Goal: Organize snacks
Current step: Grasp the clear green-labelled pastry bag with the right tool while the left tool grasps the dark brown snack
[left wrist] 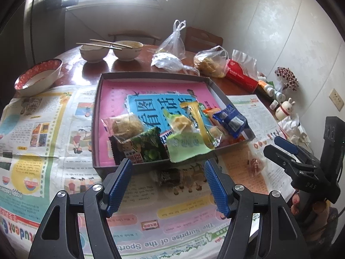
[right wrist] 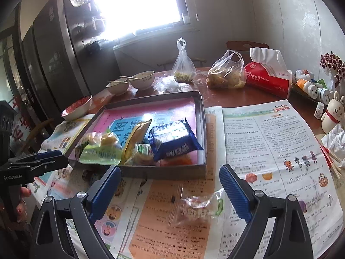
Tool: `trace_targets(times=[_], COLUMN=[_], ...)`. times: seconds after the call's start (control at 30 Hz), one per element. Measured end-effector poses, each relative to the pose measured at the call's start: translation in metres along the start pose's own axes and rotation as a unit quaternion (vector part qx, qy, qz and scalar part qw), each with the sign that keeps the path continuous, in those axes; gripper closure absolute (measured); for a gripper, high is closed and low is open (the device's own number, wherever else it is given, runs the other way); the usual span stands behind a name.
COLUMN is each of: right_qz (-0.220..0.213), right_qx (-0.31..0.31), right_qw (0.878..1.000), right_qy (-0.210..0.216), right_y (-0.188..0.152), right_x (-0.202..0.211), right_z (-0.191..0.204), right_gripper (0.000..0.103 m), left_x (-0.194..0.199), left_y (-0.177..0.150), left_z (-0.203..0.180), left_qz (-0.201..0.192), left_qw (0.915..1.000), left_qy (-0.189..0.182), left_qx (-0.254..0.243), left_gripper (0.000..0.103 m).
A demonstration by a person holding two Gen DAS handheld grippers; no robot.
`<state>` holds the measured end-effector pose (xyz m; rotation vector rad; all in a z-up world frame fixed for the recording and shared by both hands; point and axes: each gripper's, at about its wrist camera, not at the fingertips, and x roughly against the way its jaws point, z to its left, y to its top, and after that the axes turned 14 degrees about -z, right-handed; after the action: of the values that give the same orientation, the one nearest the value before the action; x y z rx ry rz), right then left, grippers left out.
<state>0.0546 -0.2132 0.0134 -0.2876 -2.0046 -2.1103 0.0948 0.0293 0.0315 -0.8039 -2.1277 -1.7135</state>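
Note:
A grey shallow box with a pink book as its floor holds several snack packets, among them a blue one, a light green one and a dark green one. The box also shows in the right wrist view. My left gripper is open and empty just in front of the box, above a small dark snack on the newspaper. My right gripper is open and empty above a clear-wrapped snack on the newspaper.
Newspaper covers the near table. Behind the box stand three bowls, two with chopsticks, plastic bags, a red tissue pack, pill bottles and a rabbit figure. A fridge stands at the left.

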Motion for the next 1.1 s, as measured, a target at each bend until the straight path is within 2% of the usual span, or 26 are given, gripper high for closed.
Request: trace_targets(times=[0.23,0.7,0.93,1.1], right_qz=[0.009,0.029,0.051,0.055], right_qx=[-0.009,-0.012,-0.044,-0.035], right_qw=[1.000,0.999,0.996,0.995], right_qy=[0.003,-0.030,-0.055,-0.081], right_y=[-0.008,-0.027,-0.040,-0.043], right_x=[0.003,0.006,-0.003,-0.010], right_z=[0.000,-0.013,-0.030,-0.034], right_gripper=[0.010,0.010,0.010,0.010], left_x=[-0.007,-0.024,-0.034,-0.042], left_y=[-0.014,-0.028,-0.032,-0.032], left_z=[-0.009,-0.008,-0.007,-0.007], left_qz=[0.023,0.048,0.055,0.057], left_qw=[0.9997,0.9988,0.9985,0.9983], left_qy=[-0.010,-0.002,0.003,0.014], left_qx=[-0.006,-0.004,-0.002,-0.002], left_gripper=[0.032,0.032,0.032,0.032])
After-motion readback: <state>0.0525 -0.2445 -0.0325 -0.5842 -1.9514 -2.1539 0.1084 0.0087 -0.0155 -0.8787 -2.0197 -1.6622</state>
